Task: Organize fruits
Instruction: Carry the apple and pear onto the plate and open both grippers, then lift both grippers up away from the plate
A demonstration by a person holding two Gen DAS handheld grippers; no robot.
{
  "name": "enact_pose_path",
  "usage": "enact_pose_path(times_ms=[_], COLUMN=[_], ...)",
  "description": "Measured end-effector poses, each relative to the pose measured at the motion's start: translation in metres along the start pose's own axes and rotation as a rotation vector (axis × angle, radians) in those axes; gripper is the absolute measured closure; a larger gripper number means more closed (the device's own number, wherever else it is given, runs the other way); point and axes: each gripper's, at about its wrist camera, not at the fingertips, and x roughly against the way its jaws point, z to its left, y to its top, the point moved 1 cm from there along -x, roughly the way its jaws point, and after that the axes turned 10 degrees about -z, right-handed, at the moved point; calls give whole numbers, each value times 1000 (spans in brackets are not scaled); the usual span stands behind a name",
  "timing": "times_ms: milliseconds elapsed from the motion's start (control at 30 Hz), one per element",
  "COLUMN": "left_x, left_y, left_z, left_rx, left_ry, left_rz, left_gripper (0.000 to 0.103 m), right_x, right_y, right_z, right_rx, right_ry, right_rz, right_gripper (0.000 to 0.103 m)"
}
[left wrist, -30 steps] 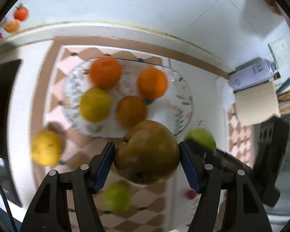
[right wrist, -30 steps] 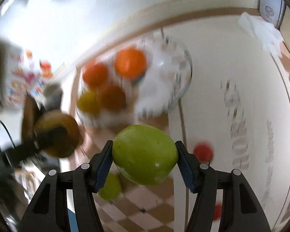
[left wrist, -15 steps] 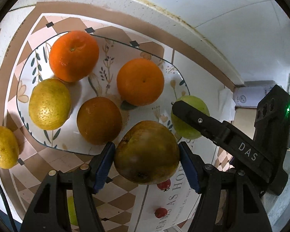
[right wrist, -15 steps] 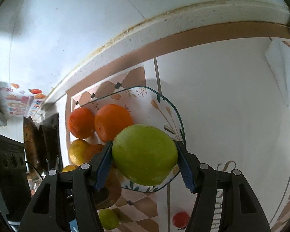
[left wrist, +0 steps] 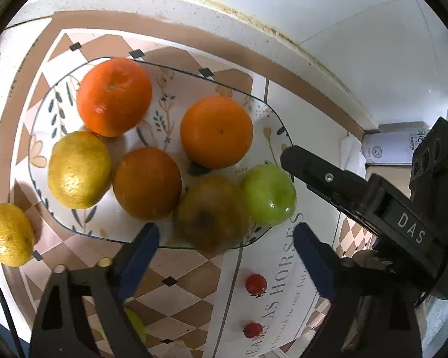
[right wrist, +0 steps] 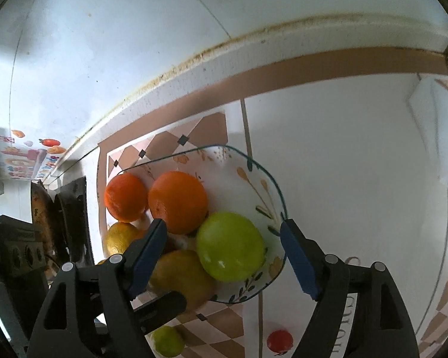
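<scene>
The left tongs (left wrist: 224,244) are opening, their blue pads spread clear of the brownish pear (left wrist: 212,213), which lies blurred on the near edge of the plate (left wrist: 271,113) with its dark dimple facing the camera; no long axis can be made out. The right tongs (right wrist: 224,238) are opening too, and the green apple (right wrist: 231,246) sits between the pads without either one pressing on it. It rests on the plate, touching the pear on one side.

From the left camera the whole plate is laid out: two bright oranges (left wrist: 114,95) at the back, a darker orange (left wrist: 147,183) and a yellow citrus (left wrist: 78,169) in front, all bunched together. A second yellow fruit (left wrist: 9,235) lies off the plate on the chequered worktop (left wrist: 188,292), and a green fruit (left wrist: 136,325) peeks out behind the left pad. The right tongs' black body reaches in from that side.

The right camera alone shows the dark stove (right wrist: 68,223) beside the plate and a colourful printed box (right wrist: 24,161) against the wall, but hides most of the plate's near half behind its own fingers.
</scene>
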Motion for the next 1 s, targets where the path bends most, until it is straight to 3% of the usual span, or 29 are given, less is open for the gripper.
enact_pose_path(times_ms=[100, 167, 367, 467, 700, 1000], left_x=[9, 18, 52, 65, 95, 146], left_y=[1, 0, -5, -10, -23, -51], left_z=[6, 12, 30, 39, 41, 28], left_rx=[-9, -30, -153, -197, -243, -290], left_ry=[17, 62, 290, 370, 415, 411], left_rz=[-21, -50, -184, -214, -275, -352], left_gripper=[9, 9, 9, 9, 9, 9], right_x=[6, 11, 30, 39, 68, 118], right_y=[-2, -5, -27, -44, -83, -115], right_z=[3, 4, 13, 22, 48, 73], right_rx=[22, 41, 125, 165, 227, 250], right_ry=[-27, -56, -189, -238, -297, -330], right_rz=[-16, -31, -95, -109, -166, -273], right_gripper=[13, 12, 10, 10, 10, 10])
